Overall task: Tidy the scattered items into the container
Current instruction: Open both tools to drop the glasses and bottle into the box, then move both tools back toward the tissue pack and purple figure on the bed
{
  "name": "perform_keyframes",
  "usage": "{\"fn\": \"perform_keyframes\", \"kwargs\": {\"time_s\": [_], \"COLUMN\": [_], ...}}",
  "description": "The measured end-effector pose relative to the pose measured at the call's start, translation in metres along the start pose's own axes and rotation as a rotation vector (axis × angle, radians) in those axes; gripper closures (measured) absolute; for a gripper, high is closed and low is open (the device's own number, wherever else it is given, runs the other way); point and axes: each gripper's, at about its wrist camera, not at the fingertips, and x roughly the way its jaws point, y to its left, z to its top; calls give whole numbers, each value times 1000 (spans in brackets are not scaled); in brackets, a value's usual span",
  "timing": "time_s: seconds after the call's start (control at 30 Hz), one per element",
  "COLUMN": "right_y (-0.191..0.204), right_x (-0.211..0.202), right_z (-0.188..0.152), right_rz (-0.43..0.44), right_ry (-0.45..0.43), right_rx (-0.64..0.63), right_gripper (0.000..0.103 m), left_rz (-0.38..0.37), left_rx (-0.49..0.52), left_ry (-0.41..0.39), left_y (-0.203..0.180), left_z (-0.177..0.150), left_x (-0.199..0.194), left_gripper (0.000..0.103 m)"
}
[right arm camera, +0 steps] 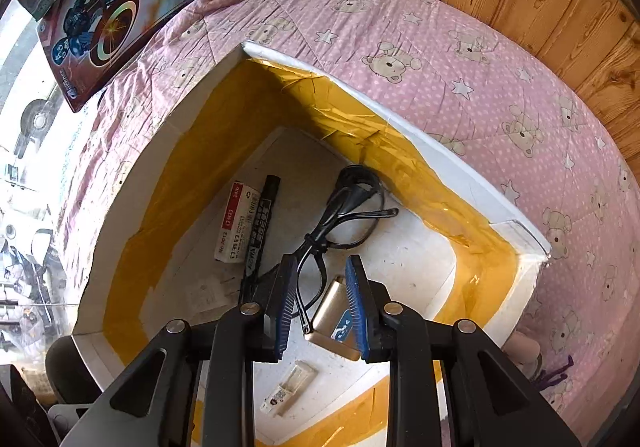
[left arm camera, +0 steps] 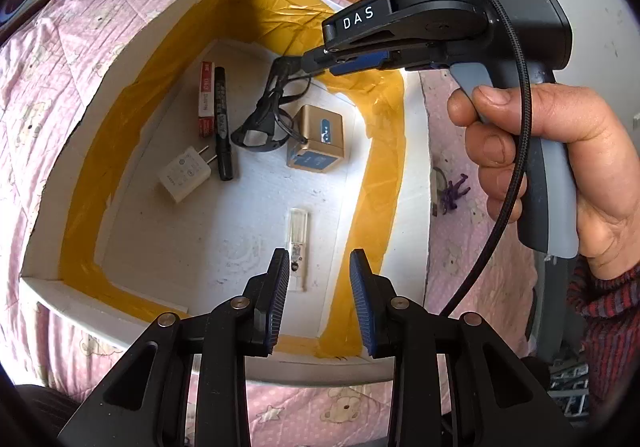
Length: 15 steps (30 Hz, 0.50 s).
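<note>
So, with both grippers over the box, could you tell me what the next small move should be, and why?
Probably lift the right gripper clear of the white foam box. Its jaws stand apart with nothing pinched, and the black glasses already lie on the box floor beside the gold case. A purple item lies outside on the pink quilt.

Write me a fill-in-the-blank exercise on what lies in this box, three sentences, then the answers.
1. The glasses in the foam box have frames coloured ____.
2. The black marker lies right beside a red and white ____.
3. The box's inner walls are lined with tape coloured ____.
4. One arm of the glasses rests on a small box coloured ____.

Answers: black; carton; yellow; gold
</note>
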Motion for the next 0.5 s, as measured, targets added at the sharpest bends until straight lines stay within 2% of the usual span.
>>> {"fn": "perform_keyframes", "kwargs": {"time_s": [0.2,0.5], "right_y": [3,7], "right_x": [-14,-47], "right_z": [-21,-50], "right_rz": [27,73], "right_ry": [-9,-62], "right_rx": [-5,-13], "right_gripper": [76,75], "left_rz": [21,81], "left_rx": [7,73], "left_ry": [-22,-79], "left_y": [-2,-28], "left_z": [-9,-26], "left_x": [-13,-26], "left_gripper": [70,70]}}
